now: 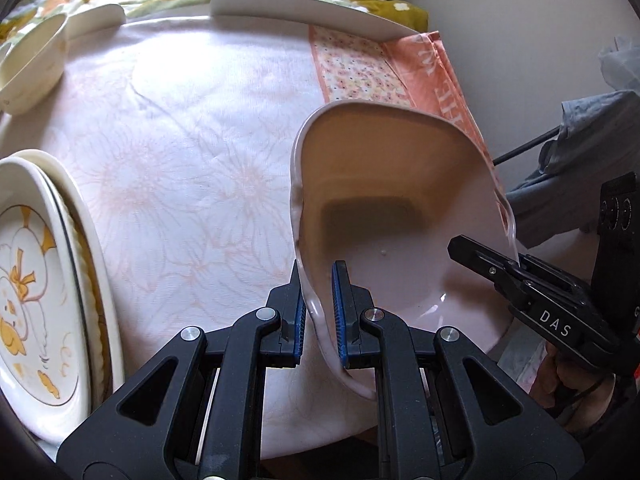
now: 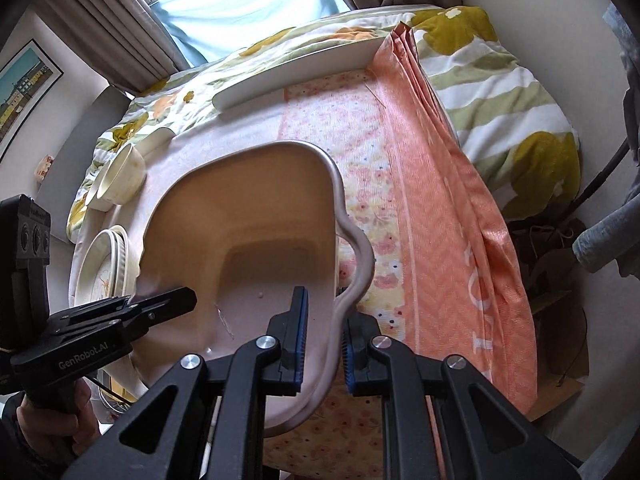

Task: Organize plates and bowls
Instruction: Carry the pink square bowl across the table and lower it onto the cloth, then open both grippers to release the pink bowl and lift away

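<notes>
A pink plastic basin (image 1: 400, 200) with a wavy rim hangs tilted over the right side of the cloth-covered table, held from both sides. My left gripper (image 1: 318, 284) is shut on its left rim, one blue pad inside the wall and one outside. My right gripper (image 2: 324, 316) is shut on the opposite rim of the basin (image 2: 260, 208). Each wrist view shows the other gripper: the right one (image 1: 508, 268) and the left one (image 2: 136, 304). A stack of cream plates (image 1: 36, 280) with a yellow drawing lies at the table's left edge. A cream bowl (image 1: 32, 68) stands at the far left.
A long white dish (image 1: 304, 12) lies along the table's far edge, with a smaller white piece (image 1: 96, 16) to its left. An orange patterned cloth (image 2: 440, 200) hangs over the table's right side. Flowered bedding (image 2: 500, 80) lies behind. A hand (image 2: 48, 420) grips the left tool.
</notes>
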Demonstrator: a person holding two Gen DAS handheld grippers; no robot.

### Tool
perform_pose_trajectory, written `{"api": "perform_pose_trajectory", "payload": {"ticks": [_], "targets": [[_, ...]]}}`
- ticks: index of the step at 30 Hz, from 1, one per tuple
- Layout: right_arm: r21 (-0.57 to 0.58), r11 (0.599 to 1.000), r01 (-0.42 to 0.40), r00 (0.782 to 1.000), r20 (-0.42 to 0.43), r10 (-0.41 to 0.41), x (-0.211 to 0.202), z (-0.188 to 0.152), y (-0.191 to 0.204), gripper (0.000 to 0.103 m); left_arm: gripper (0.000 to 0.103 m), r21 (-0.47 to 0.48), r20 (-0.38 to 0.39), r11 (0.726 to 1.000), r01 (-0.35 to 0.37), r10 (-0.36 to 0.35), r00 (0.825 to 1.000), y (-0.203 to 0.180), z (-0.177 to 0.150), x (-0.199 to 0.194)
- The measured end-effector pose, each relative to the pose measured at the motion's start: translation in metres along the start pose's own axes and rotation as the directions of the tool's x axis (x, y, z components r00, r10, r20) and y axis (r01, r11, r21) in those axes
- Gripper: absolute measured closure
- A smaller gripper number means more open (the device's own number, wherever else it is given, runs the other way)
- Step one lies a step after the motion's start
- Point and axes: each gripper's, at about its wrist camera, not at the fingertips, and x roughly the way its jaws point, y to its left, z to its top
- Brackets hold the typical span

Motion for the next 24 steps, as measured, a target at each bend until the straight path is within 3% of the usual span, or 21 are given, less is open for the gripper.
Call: {"api": "perform_pose_trajectory", "payload": {"ticks": [17, 19, 21, 23, 24], "targets": [[-0.021, 1.000, -0.012, 1.000, -0.017, 0.012, 0.009, -0.004, -0.008, 0.089, 0.091, 0.031, -0.018, 0.997, -0.069, 0.070, 0.997, -0.009, 0.009, 0.008], [-0.032, 0.999, -0.009, 1.000, -0.015, 0.009, 0.007, -0.003, -0.008, 0.089, 0.076, 0.032, -0.026, 0.997, -0.072, 0.072, 0.997, -0.009, 0.011, 0.009], [-0.048, 0.999, -0.013, 1.000, -0.010, 0.012, 0.005, -0.003, -0.008, 0.089, 0.014, 0.027, -0.009, 0.997, -0.072, 0.072, 0.997, -0.009, 0.012, 0.007], [-0.080, 0.997, -0.002, 1.000, -0.008, 0.001, 0.003, -0.004, -0.007, 0.081, 0.009, 0.026, 0.040, 0.996, -0.082, 0.081, 0.996, -0.010, 0.013, -0.002], [-0.102, 0.995, 0.005, 1.000, -0.005, -0.006, 0.001, -0.006, -0.006, 0.064, 0.009, 0.030, 0.044, 0.996, -0.086, 0.085, 0.995, -0.010, 0.015, -0.004]]}}
